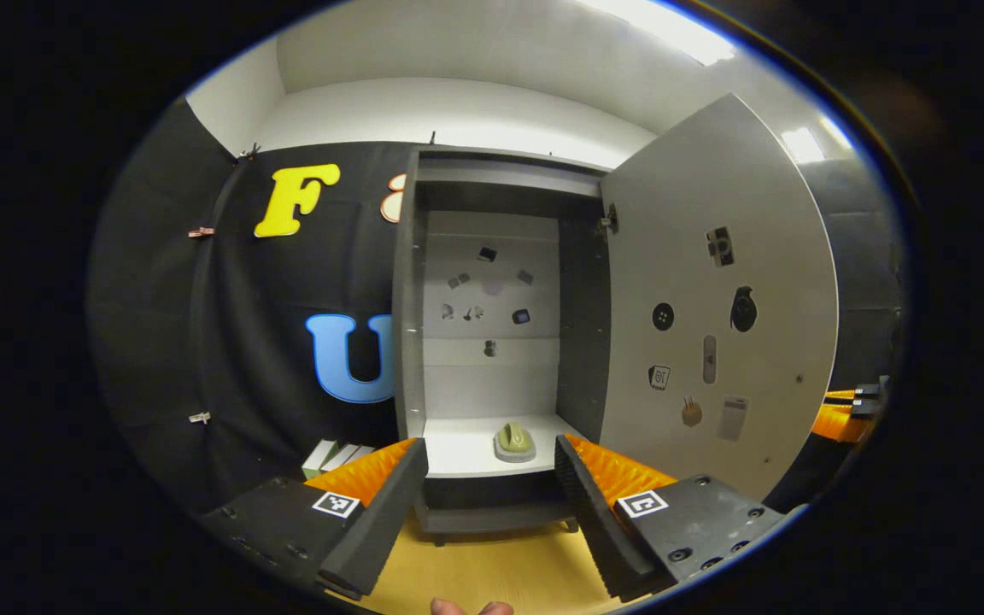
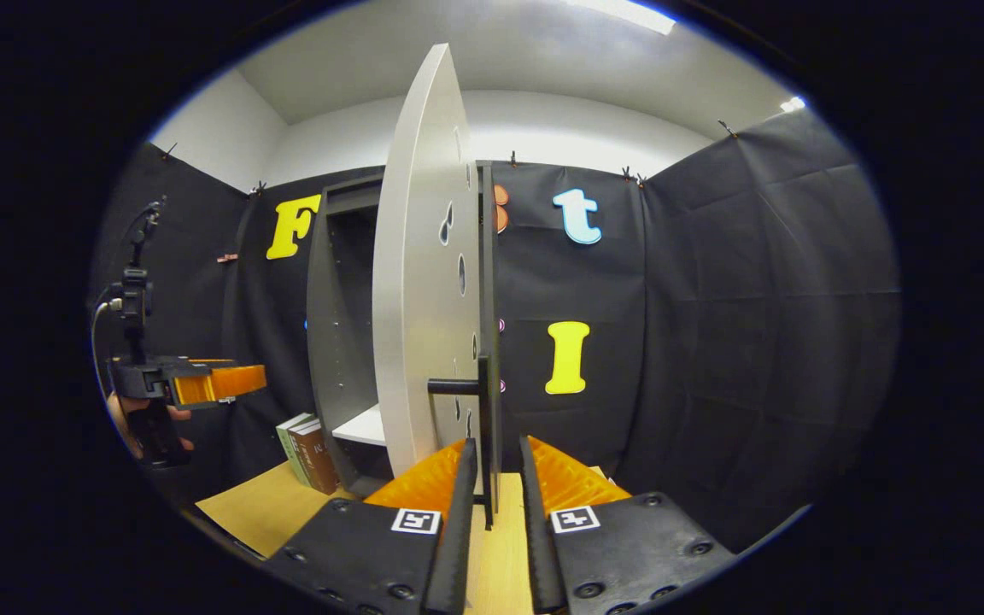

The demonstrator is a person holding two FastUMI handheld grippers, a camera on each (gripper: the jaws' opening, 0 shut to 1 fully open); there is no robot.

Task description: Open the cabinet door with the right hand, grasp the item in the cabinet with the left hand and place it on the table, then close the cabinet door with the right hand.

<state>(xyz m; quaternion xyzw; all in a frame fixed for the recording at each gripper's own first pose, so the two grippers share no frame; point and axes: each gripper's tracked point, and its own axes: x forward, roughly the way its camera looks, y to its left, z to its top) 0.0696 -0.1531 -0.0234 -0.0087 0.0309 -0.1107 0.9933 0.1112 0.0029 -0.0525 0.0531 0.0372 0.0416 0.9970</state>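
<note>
Cabinet (image 1: 492, 282): door (image 1: 714, 299) standing open; green item (image 1: 514, 442) sitting on its lower shelf. Left gripper (image 1: 492, 478): fingers spread, facing item, apart from it. Right gripper (image 2: 496, 487): fingers nearly closed around door edge; contact unclear

No text, brand or number is legible here. The small stickers on the grey cabinet door (image 1: 714, 316) are too small to read. The spines of the upright books (image 2: 308, 453) are blurred.

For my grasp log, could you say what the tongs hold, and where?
Left tongs: nothing. Right tongs straddle the cabinet door's edge below the handle; whether they clamp it cannot be told.
</note>
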